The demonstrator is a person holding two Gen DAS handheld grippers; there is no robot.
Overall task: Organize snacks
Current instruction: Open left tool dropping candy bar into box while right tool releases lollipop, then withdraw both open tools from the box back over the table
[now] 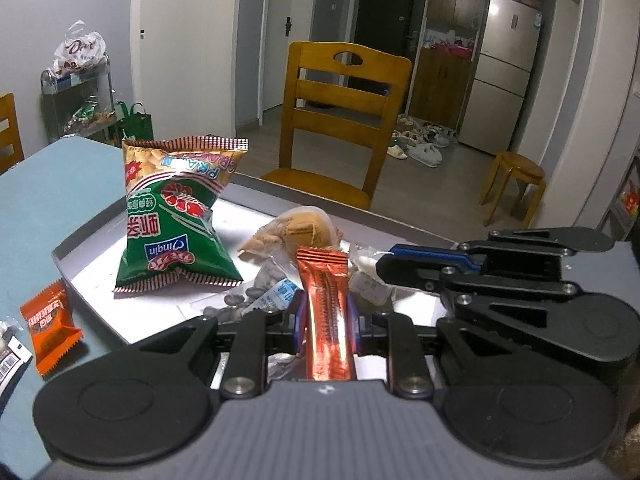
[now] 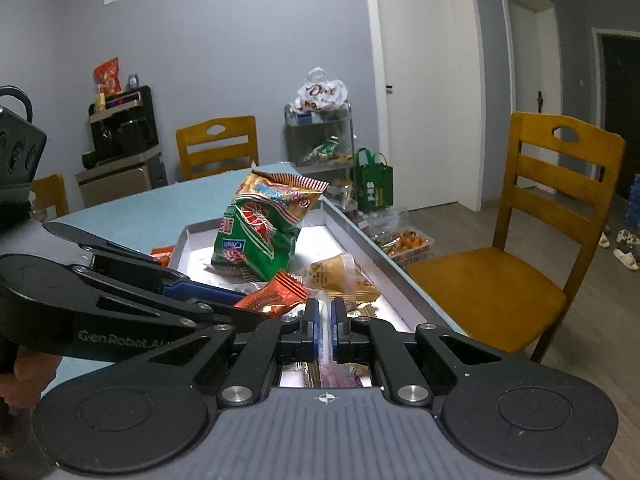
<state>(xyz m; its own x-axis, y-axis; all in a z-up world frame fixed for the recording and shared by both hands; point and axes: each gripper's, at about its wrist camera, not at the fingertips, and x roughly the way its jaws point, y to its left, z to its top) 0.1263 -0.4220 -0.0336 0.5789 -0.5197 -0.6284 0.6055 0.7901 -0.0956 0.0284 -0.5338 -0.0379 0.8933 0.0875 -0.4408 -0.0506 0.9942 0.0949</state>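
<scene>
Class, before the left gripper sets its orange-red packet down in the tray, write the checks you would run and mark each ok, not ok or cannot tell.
1. Left gripper shut on the orange-red packet: ok.
2. Packet over the tray: ok.
3. Bare tray floor beside the green prawn cracker bag: ok.
4. Right gripper clear of the drop spot: not ok, it reaches in close by.
5. What the right gripper grips: cannot tell; a clear wrapper shows between its fingers.
</scene>
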